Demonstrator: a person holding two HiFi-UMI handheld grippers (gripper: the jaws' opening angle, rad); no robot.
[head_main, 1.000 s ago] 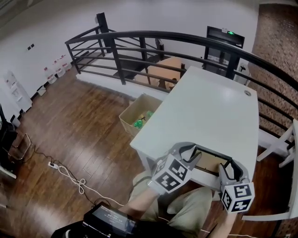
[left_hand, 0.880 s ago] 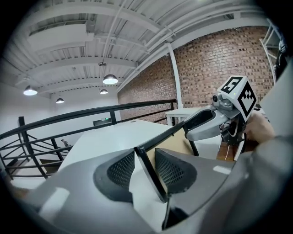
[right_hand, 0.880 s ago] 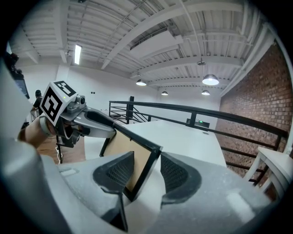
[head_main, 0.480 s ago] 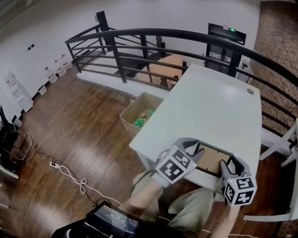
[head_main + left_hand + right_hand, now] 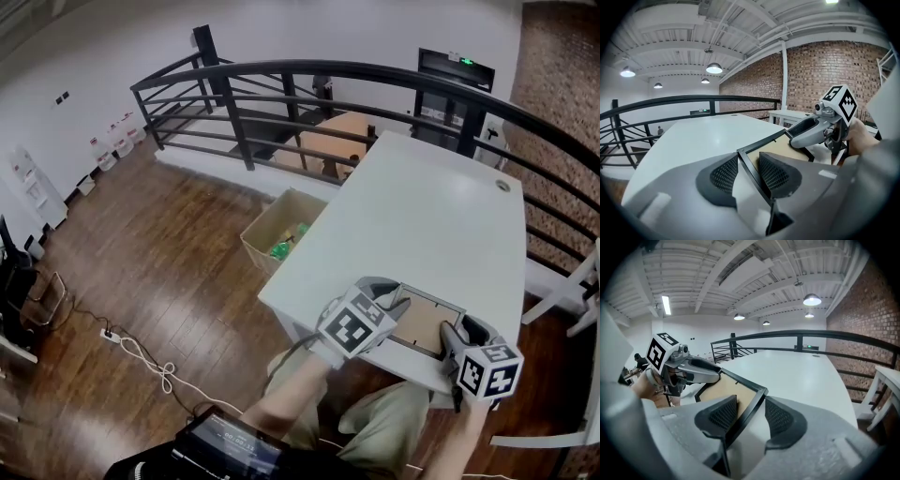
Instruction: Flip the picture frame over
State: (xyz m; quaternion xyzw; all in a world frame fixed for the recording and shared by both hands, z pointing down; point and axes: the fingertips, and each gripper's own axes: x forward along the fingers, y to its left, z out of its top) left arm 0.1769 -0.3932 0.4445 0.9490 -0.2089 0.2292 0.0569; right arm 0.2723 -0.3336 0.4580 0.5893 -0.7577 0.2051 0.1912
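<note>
The left gripper (image 5: 749, 157) has its jaws spread wide; they have just been opening. The left black edge of the picture frame (image 5: 427, 323) runs between the mesh pads (image 5: 724, 174), and a gap shows beside it. The right gripper (image 5: 751, 399) is also parted, with the frame's right edge passing between its pads (image 5: 782, 417) and space on the outer side. Neither gripper clamps the frame.

The frame sits between the two grippers at the near edge of a white table (image 5: 422, 216), with its brown backing facing up. Whether it lies fully flat cannot be told. Beyond the table curves a dark metal railing (image 5: 375, 80). An open cardboard box (image 5: 281, 225) stands on the wooden floor (image 5: 169, 272) by the table's left side.
</note>
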